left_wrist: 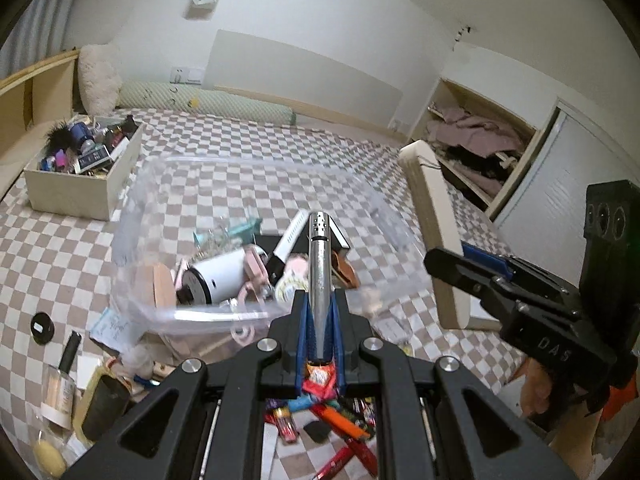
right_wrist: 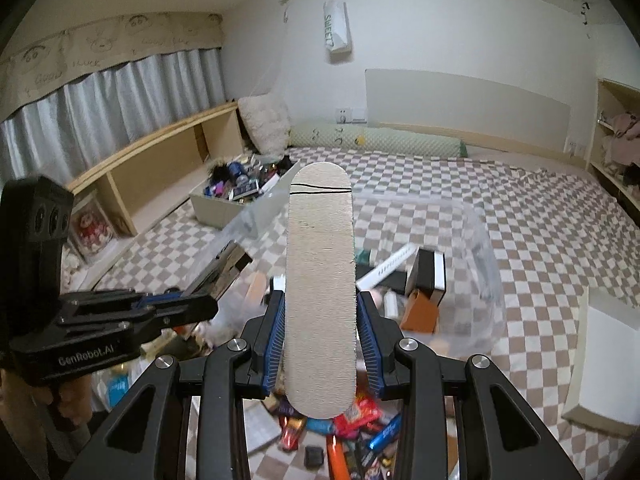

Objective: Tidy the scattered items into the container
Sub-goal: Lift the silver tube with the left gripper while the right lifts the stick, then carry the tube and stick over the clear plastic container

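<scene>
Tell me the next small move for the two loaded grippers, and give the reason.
Probably carry both forward over the clear plastic bin and then release. The left gripper is shut on a silver metal tube, and the right gripper is shut on a flat beige board. Both point toward the bin, which already holds items, while loose clutter lies below the grippers.

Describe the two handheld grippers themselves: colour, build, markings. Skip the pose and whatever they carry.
Both are matte black. The left gripper and right gripper each have angular linkage arms with triangular cut-outs, silver round pivot bolts and ribbed blue pads inside the fingers. The left one's side reads "GenRobot.AI" in white; the right one's shows "DAS". Each carries a black block with three round lenses. No cables or sleeves are visible.
</scene>
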